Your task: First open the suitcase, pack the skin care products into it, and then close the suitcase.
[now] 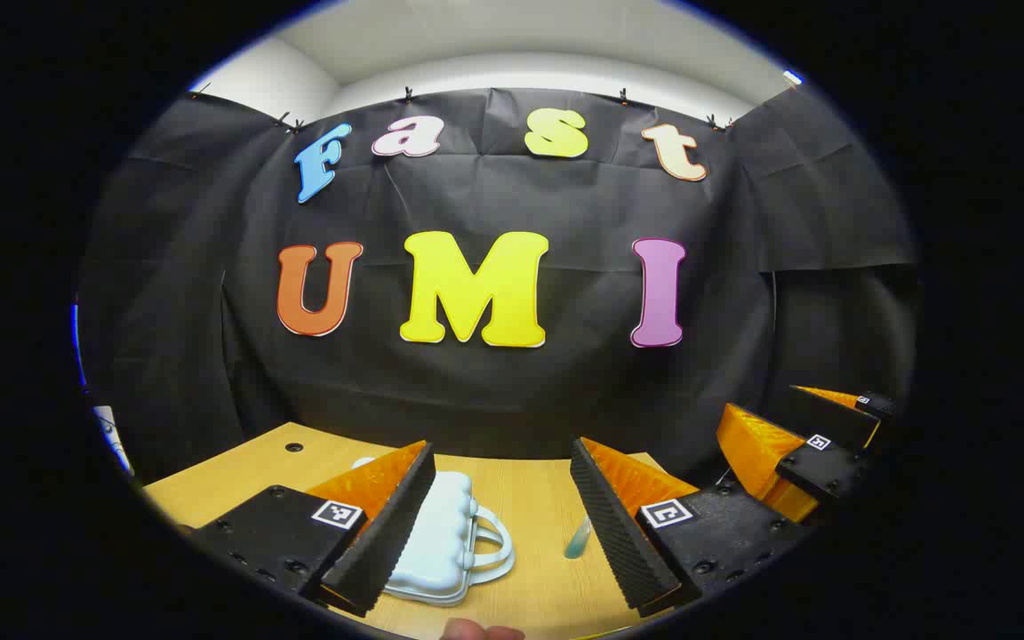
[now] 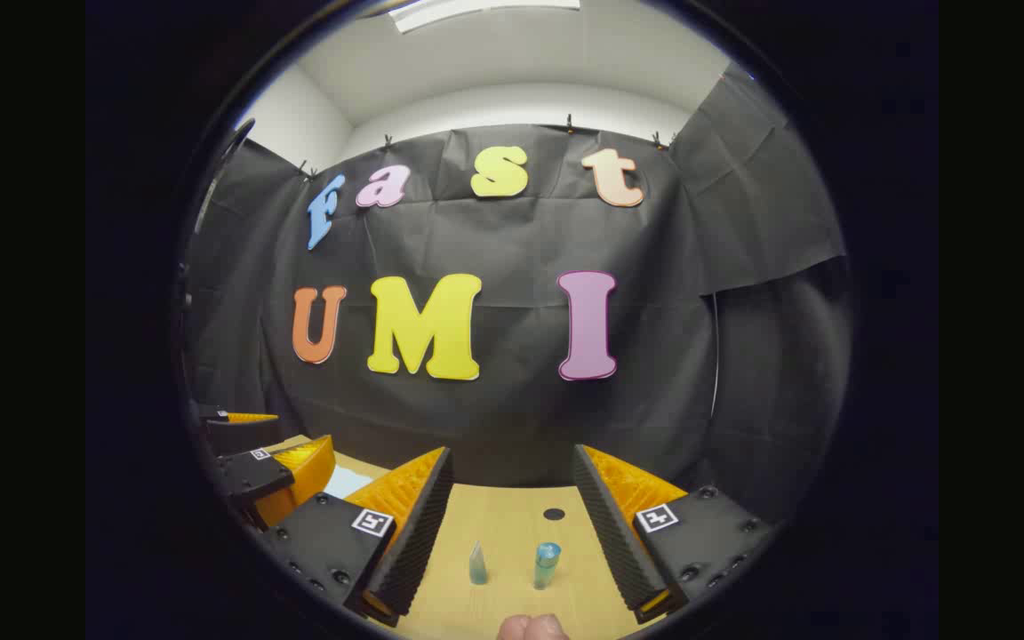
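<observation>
Two sets of orange-and-black tongs hover above the pale wooden surface, both spread wide apart and holding nothing. Between the fingers of the left tongs lies the small white moulded plastic suitcase, closed, flat on the surface, its looped handle turned toward the middle. Ahead of the right tongs stand the skin care products: a little pale green tapered tube and, just beside it, a short teal cylindrical bottle, both upright. Opening comes first, I'd say, so the left tongs should drop low and steady the shell while the right finds the lid's edge; lifting by the handle would likely drag the whole case.
</observation>
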{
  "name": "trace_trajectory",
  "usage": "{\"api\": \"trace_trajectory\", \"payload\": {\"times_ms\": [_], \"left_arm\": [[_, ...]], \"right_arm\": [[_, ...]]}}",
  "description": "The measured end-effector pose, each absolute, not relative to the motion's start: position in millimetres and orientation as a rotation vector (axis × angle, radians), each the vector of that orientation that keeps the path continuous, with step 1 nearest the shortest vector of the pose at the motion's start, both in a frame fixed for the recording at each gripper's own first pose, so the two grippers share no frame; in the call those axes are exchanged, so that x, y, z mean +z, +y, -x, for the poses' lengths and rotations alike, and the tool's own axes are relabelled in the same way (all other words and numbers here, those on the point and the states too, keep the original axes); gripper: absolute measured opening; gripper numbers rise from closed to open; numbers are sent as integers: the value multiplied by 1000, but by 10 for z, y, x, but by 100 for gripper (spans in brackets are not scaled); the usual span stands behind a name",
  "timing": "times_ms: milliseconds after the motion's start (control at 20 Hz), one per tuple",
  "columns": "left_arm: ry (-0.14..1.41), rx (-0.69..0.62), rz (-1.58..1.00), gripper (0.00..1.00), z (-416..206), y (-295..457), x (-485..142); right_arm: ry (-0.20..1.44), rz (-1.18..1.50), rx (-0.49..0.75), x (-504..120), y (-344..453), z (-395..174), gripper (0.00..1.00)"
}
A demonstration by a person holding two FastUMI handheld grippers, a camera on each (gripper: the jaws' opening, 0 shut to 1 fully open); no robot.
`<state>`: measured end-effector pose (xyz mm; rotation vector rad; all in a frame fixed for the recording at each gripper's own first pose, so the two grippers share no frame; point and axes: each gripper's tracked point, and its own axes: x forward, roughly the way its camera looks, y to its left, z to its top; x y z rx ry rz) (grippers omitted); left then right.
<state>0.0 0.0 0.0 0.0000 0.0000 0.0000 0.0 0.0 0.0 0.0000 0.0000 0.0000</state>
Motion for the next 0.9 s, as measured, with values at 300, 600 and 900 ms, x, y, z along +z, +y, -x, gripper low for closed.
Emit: {"api": "trace_trajectory", "payload": {"times_ms": [300,600,900], "left_arm": [[-19,3,-9,98,-105,-41,52],[-22,8,-17,98,-183,-36,47],[-17,-6,-14,98,-225,-77,7]], "right_arm": [[9,-6,-35,-24,-164,-129,80],[13,-24,-28,-45,-174,-199,80],[21,-23,-33,-99,-188,-247,78]]}}
